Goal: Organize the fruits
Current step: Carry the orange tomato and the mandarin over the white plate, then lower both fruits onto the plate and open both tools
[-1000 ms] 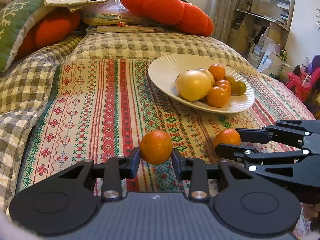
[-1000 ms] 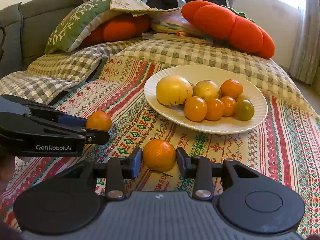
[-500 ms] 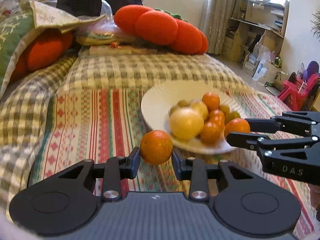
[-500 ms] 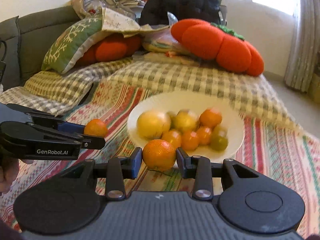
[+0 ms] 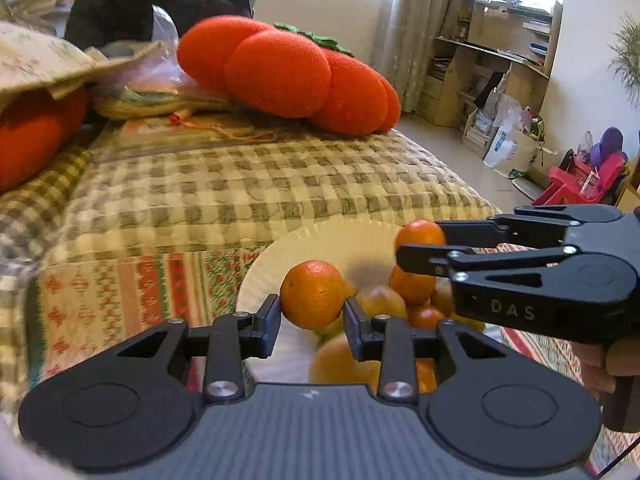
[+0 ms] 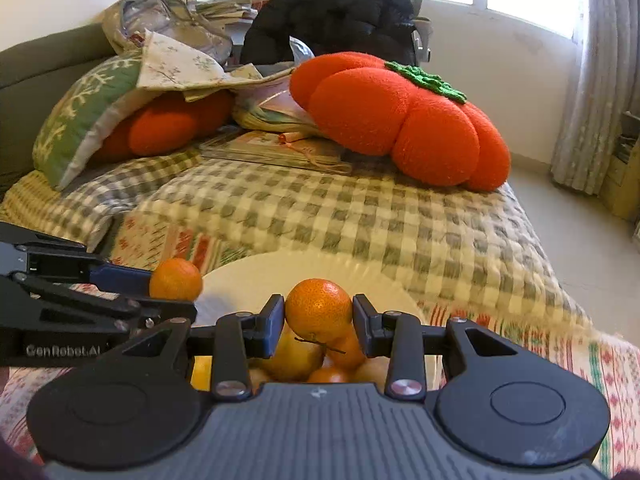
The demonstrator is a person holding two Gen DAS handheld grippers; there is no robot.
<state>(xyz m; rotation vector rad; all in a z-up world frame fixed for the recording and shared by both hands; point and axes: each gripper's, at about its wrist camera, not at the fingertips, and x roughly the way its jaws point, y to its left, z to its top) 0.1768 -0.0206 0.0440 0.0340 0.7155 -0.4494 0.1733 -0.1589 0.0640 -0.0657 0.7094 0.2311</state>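
My left gripper (image 5: 311, 316) is shut on an orange tangerine (image 5: 313, 294) and holds it above the near left part of a white plate (image 5: 280, 268). My right gripper (image 6: 319, 320) is shut on another tangerine (image 6: 319, 309), also above the plate (image 6: 260, 276). Each gripper shows in the other view: the right gripper (image 5: 416, 246) with its tangerine (image 5: 420, 234), the left gripper (image 6: 176, 292) with its tangerine (image 6: 176, 280). Several fruits (image 5: 412, 284) lie on the plate beneath, partly hidden.
The plate rests on a patterned cloth (image 5: 132, 280) over a checked blanket (image 6: 320, 208). An orange pumpkin cushion (image 6: 400, 120) and a green cushion (image 6: 80, 112) lie at the back. Shelves and toys (image 5: 576, 176) stand at the right.
Both grippers have risen and moved forward with their tangerines, from the cloth in front of the plate to above the plate. Both stay shut.
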